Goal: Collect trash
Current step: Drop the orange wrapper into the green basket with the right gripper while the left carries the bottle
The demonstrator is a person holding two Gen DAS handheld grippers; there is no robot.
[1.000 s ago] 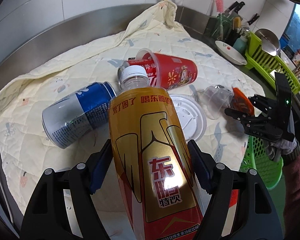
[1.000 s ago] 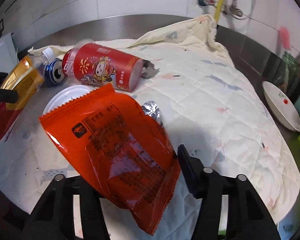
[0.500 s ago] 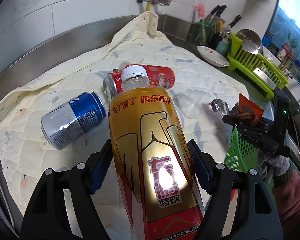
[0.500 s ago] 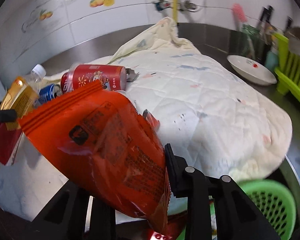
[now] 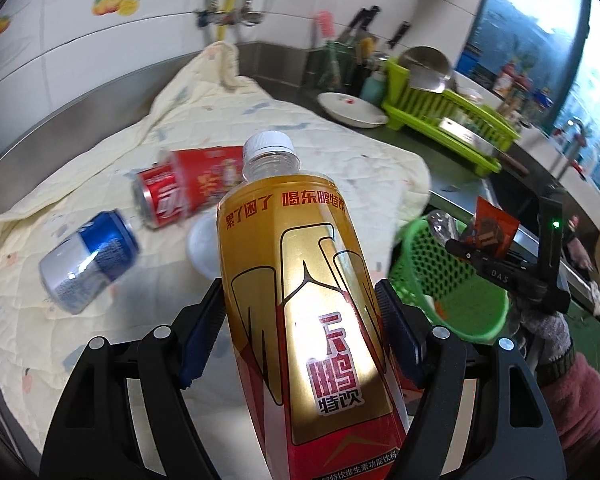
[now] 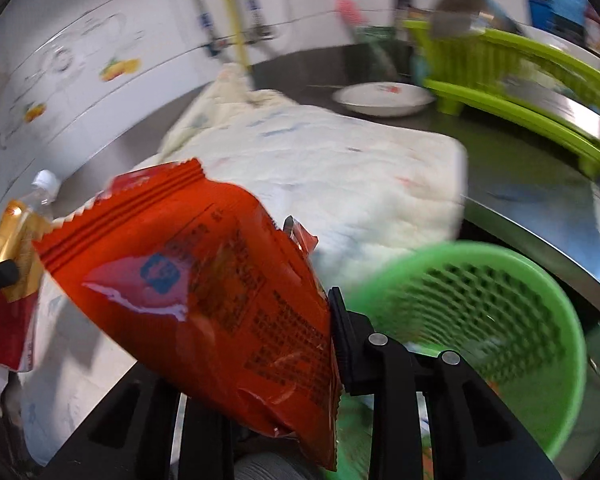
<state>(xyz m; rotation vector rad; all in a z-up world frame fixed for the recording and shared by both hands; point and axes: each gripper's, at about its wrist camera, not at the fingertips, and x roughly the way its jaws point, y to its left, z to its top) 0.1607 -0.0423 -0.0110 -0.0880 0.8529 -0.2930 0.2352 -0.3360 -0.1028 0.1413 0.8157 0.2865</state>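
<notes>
My left gripper (image 5: 300, 320) is shut on a gold and red drink bottle (image 5: 300, 280) with a white cap, held above the cream quilt (image 5: 100, 152). My right gripper (image 6: 260, 320) is shut on an orange snack wrapper (image 6: 204, 280), held over the near rim of the green mesh basket (image 6: 500, 304). In the left wrist view the same wrapper (image 5: 492, 228) and the right gripper (image 5: 484, 248) hang over the basket (image 5: 452, 280) at the right. On the quilt lie a blue and silver can (image 5: 88, 260), a red can (image 5: 160, 200) and a red cup (image 5: 216, 172).
A white lid (image 5: 202, 244) lies behind the bottle. A white dish (image 5: 350, 110) and a lime dish rack (image 5: 448, 120) stand on the steel counter to the right. A person's pink sleeve (image 5: 572, 392) is at the right edge. Tiled wall with pipes behind.
Both grippers have swung right, away from the quilt, toward the green basket. The right gripper rolled and carried the wrapper over the basket's rim. The bottle stays clamped in the left.
</notes>
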